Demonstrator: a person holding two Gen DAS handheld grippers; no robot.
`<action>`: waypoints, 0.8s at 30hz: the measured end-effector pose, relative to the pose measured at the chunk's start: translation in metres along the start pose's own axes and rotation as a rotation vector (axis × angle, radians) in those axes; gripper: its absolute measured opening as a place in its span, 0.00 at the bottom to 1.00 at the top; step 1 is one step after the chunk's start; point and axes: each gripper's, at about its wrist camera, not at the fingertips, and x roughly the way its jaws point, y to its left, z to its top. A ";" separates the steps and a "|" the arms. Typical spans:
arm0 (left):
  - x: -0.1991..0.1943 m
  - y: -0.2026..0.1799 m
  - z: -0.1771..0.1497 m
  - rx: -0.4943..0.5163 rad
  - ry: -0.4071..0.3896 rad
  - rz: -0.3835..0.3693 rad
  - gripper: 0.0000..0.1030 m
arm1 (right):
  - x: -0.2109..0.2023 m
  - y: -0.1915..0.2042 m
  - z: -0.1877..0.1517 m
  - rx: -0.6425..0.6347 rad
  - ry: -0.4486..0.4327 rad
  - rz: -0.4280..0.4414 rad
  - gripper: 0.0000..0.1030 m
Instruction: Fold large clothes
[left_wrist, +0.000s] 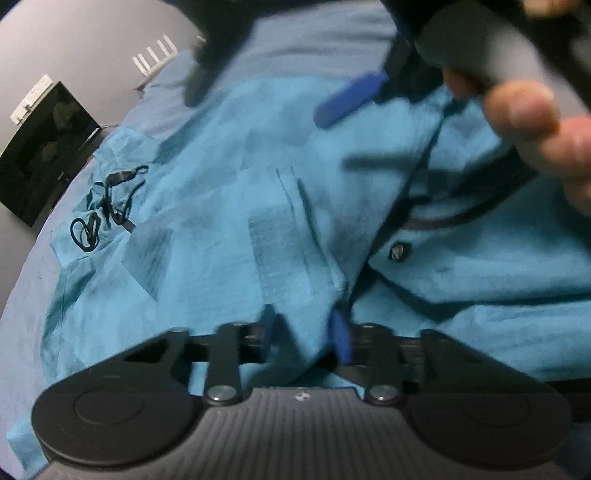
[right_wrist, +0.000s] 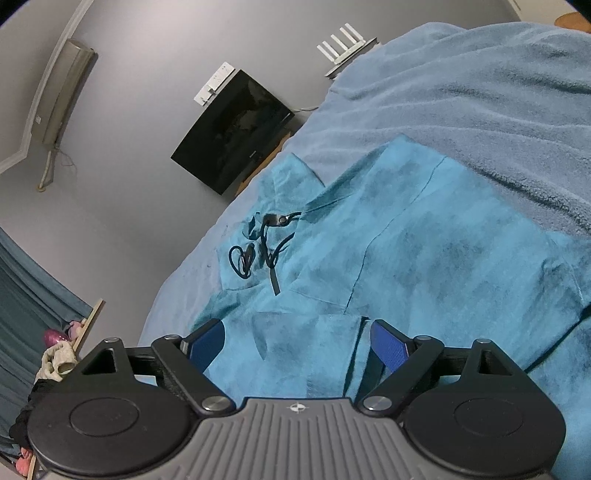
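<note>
Fabric fills both views: a large teal garment (right_wrist: 424, 236) lies spread over a bed (right_wrist: 480, 92) covered with a paler blue blanket, its black drawcord (right_wrist: 258, 251) tangled at the far left end near the hood or neck. The left gripper (left_wrist: 306, 328) points steeply down into the cloth, and its jaws stand narrow with a ridge of the teal fabric rising between the blue pads; the picture is blurred there, so they seem to pinch that fold, though I cannot be sure the grip is firm. Just right of that ridge runs a dark-edged opening with a small snap button (left_wrist: 399, 252), probably the front placket, which suggests the pinch is taken beside the opening so that one front panel can be lifted and carried across. The right gripper (right_wrist: 295, 345) is low over the near part of the garment with its jaws wide, a flat layered edge of cloth lying between the pads but not pressed by them, placed, by my reading, to take a second hold so the big panel moves evenly rather than dragging. In the left wrist view, the person's hand (left_wrist: 532, 122) around that right gripper's handle shows at the upper right, close above the cloth. A dark screen (right_wrist: 236, 129) stands on the far wall beyond the bed.
</note>
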 end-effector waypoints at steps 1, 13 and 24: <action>-0.004 0.003 0.001 -0.022 -0.018 -0.003 0.09 | 0.000 0.000 0.000 0.001 0.000 0.000 0.86; -0.067 0.104 -0.031 -0.650 -0.240 -0.017 0.04 | -0.001 -0.005 0.000 0.022 -0.010 -0.017 0.86; -0.093 0.177 -0.119 -1.091 -0.190 0.112 0.04 | 0.000 -0.007 0.001 0.029 -0.003 -0.027 0.86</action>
